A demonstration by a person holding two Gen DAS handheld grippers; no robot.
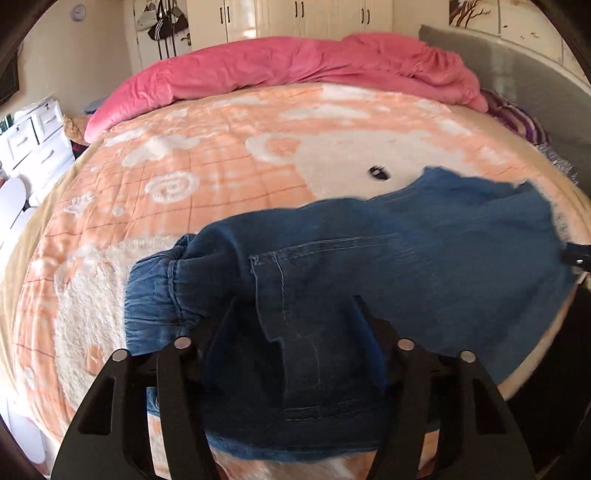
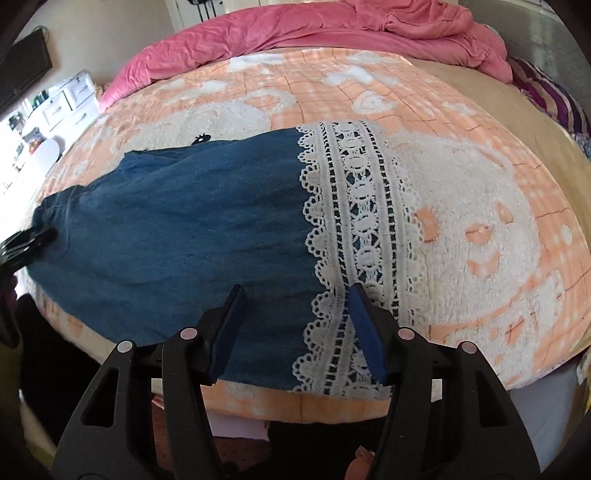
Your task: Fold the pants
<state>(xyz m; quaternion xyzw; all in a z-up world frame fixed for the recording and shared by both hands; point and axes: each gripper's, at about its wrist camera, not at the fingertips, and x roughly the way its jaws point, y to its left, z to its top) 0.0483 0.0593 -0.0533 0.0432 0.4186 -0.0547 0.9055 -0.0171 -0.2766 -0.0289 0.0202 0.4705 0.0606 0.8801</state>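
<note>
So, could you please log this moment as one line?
stage: pants flat on blanket | left gripper: open above waistband end | right gripper: open above lace hem | held: nothing

I'm over a bed (image 1: 110,206) w/ peach-and-white bear blanket (image 1: 229,155); pink duvet (image 1: 295,66) bunched at far edge. Cream wardrobe (image 1: 314,16) behind, white drawers (image 1: 33,140) at left, wall clock (image 1: 78,12). Bright daylight.
</note>
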